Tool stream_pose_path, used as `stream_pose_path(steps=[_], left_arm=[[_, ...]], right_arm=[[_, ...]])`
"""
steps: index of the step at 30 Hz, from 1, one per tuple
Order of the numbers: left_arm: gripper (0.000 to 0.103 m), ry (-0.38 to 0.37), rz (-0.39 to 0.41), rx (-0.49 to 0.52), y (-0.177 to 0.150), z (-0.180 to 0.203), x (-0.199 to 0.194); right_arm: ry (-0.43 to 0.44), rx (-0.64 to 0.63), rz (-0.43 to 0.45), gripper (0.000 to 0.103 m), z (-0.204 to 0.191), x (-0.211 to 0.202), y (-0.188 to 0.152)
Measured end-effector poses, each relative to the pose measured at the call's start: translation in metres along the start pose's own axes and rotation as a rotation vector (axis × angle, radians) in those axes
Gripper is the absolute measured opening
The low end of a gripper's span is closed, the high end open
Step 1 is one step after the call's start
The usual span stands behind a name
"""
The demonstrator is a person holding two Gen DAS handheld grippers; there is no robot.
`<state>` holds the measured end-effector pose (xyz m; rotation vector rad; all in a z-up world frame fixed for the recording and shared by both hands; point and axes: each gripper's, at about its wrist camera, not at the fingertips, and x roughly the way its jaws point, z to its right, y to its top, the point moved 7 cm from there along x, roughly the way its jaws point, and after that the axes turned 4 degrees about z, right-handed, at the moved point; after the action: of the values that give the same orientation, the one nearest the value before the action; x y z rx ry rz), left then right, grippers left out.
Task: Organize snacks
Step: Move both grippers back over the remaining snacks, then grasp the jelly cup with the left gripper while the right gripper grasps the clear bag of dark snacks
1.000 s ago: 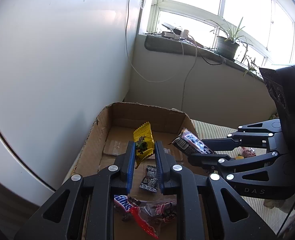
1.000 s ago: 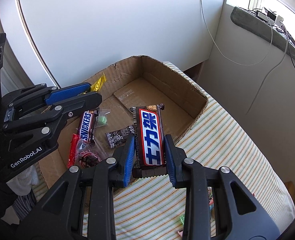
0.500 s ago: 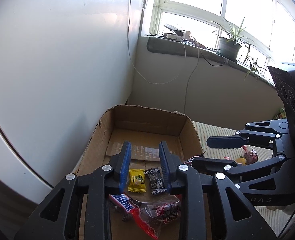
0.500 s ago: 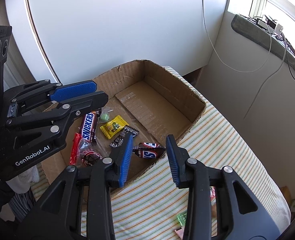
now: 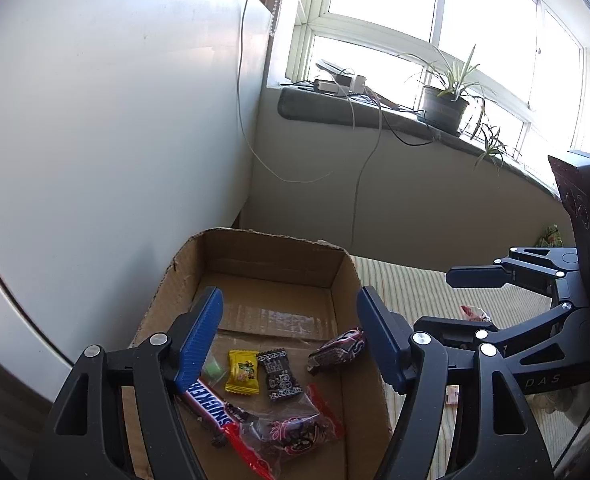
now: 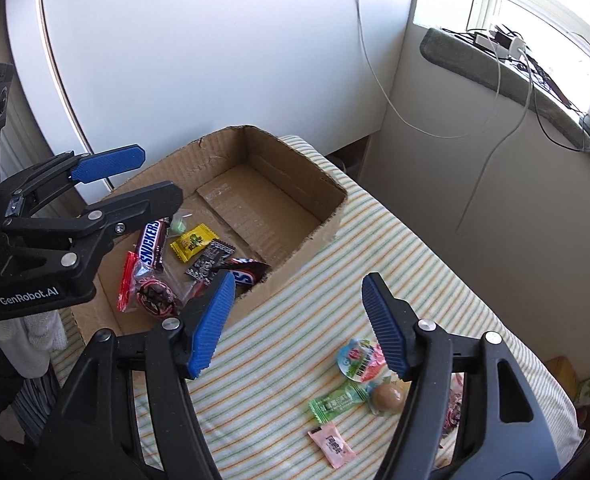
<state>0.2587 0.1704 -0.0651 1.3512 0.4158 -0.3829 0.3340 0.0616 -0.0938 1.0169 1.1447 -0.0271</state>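
both tools are opening with nothing between them: left tool above the cardboard box, right tool over its near edge. snacks fill the box's near end; the far half is bare.
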Motion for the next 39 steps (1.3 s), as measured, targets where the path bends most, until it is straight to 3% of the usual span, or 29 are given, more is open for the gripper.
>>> stream_pose_path(steps=[14,20,26,34,36,39], left_arm=[[0.070,-0.108,-0.034,0.073,-0.007,0.061,0.015],[0.070,-0.169,-0.074,0.108,-0.018,0.095,0.023],[0.069,-0.237,-0.157,0.130,-0.034,0.132,0.041],[0.062,-0.195,-0.258,0.165,-0.060,0.155,0.078],[0.062,-0.192,-0.272,0.152,-0.062,0.153,0.084],[0.062,-0.173,-0.274,0.156,-0.064,0.154,0.092]], right_arm=[[-0.067,0.176,-0.022,0.069,0.093,-0.024,-0.049],[-0.101,0.259,-0.081,0.069,0.122,-0.022,-0.076],[-0.065,0.361,-0.158,0.069,0.139,-0.011,-0.098],[-0.050,0.405,-0.207,0.062,0.146,0.000,-0.109],[-0.039,0.404,-0.221,0.053,0.145,0.004,-0.110],[-0.040,0.393,-0.234,0.050,0.144,0.007,-0.113]])
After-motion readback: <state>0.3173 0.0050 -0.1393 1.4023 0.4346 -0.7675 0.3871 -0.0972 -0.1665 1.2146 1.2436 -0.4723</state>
